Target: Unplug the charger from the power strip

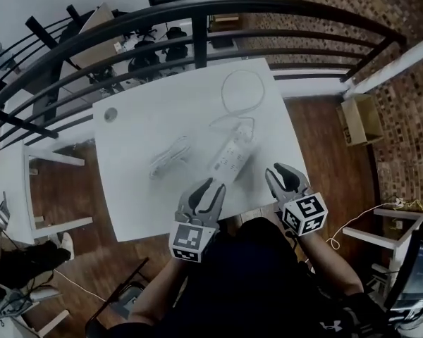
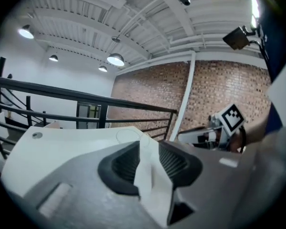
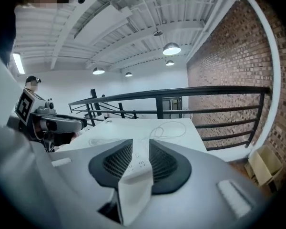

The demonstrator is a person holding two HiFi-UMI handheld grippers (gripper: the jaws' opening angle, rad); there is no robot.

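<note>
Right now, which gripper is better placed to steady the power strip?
Left, probably. In the head view the left gripper sits just short of the near end of the power strip, with its jaws open and empty. The right gripper, also open, is off to the side and farther away.

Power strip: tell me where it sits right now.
In the head view the power strip lies on the white table, right of centre, just beyond the left gripper and the right gripper, with its looped cord farther back.

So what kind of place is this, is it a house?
Probably not a house: it looks like a loft-style office or workshop. There's a bare brick wall, a black metal railing, and a white worktable.
</note>
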